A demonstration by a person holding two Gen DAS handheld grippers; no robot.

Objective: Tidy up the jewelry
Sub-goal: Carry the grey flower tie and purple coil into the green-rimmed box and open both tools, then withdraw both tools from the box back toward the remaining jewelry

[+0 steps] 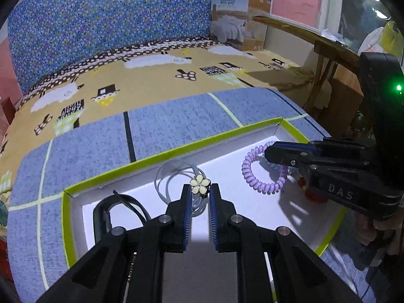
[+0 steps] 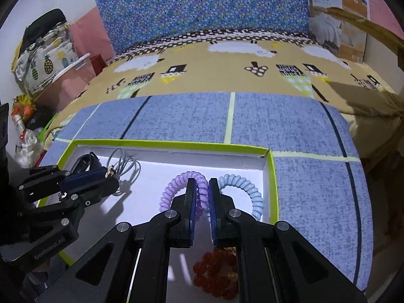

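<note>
A white tray with a lime-green rim (image 1: 176, 150) (image 2: 166, 142) lies on a blue mat. My left gripper (image 1: 200, 190) (image 2: 111, 174) is shut on a cream flower charm (image 1: 200, 186) whose clear cord (image 1: 171, 176) (image 2: 123, 166) loops onto the tray floor. My right gripper (image 2: 202, 185) (image 1: 267, 152) is shut on a purple spiral tie (image 2: 174, 189) (image 1: 255, 179) over the tray's right half. A light blue spiral tie (image 2: 247, 186) lies against the purple one. Red beads (image 2: 217, 275) (image 1: 310, 194) lie beneath the right gripper, and a black band (image 1: 111, 209) (image 2: 85, 161) at the tray's left end.
The blue mat (image 2: 315, 176) rests on a tan bedspread (image 1: 156, 80) with a blue patterned board (image 1: 113, 25) behind it. A cardboard box (image 1: 242, 17) stands at the back right, a wooden frame (image 1: 328, 48) at the right, and bags (image 2: 43, 58) at the left.
</note>
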